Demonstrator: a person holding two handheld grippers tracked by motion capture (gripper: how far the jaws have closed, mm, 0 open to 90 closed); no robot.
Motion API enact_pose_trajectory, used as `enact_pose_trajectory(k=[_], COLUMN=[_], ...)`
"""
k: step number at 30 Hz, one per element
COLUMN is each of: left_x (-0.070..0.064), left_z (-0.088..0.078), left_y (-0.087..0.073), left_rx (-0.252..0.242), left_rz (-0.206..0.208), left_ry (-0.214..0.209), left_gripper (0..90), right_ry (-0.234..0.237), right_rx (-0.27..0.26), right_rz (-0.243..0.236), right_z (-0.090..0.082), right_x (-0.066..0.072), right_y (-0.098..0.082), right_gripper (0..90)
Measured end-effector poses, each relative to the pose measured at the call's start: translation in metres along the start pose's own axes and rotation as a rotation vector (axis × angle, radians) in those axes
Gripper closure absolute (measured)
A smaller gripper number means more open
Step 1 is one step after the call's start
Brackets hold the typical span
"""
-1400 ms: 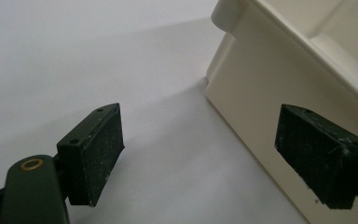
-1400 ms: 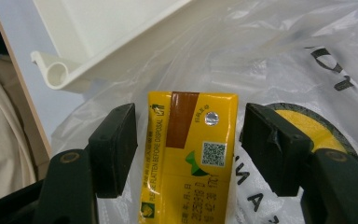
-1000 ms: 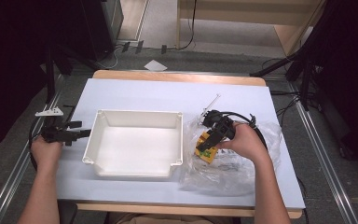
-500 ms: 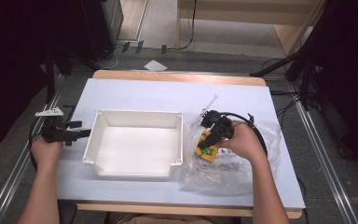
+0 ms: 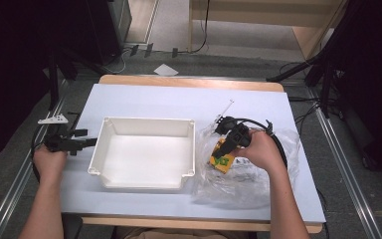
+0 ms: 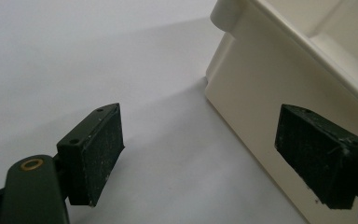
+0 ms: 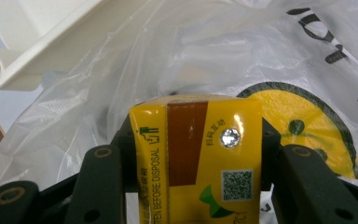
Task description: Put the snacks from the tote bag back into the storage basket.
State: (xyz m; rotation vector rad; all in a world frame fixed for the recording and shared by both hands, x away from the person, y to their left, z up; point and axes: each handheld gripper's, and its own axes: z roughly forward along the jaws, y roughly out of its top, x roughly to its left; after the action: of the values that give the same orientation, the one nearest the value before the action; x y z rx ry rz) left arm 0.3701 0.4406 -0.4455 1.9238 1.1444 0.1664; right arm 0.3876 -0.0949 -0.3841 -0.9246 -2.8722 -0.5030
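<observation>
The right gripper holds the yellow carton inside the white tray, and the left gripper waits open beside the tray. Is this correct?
Not quite. The right gripper holds the yellow carton in the clear plastic bag beside the white tray, as the high view shows. The left gripper does wait open.

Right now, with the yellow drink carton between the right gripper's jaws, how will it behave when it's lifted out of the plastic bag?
The yellow carton looks boxy with flat sides, so the right gripper probably holds it squarely. Its glossy skin may slip slightly. The plastic bag is thin and crinkled, so it may cling and drag along.
</observation>
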Motion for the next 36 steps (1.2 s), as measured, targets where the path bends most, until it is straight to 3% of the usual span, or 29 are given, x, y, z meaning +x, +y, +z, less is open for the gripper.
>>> enact_pose_trajectory(k=[17,20,23,36], left_x=[0.0,0.0,0.0,0.0], left_z=[0.0,0.0,0.0,0.0], left_y=[0.0,0.0,0.0,0.0], left_rx=[0.0,0.0,0.002,-0.002], left_rz=[-0.001,-0.001,0.001,-0.001], left_ry=[0.001,0.001,0.0,0.0], left_gripper=[16.3,16.3,16.3,16.3], right_ry=[-0.012,-0.023,-0.02,-0.082], right_rx=[-0.027,-0.047,-0.065,-0.187], right_rz=[0.024,0.031,0.069,0.076], right_z=[-0.021,-0.027,-0.033,-0.063], right_x=[0.0,0.0,-0.002,0.003], right_y=[-0.005,-0.007,-0.008,-0.01], right_gripper=[54.5,54.5,54.5,54.6])
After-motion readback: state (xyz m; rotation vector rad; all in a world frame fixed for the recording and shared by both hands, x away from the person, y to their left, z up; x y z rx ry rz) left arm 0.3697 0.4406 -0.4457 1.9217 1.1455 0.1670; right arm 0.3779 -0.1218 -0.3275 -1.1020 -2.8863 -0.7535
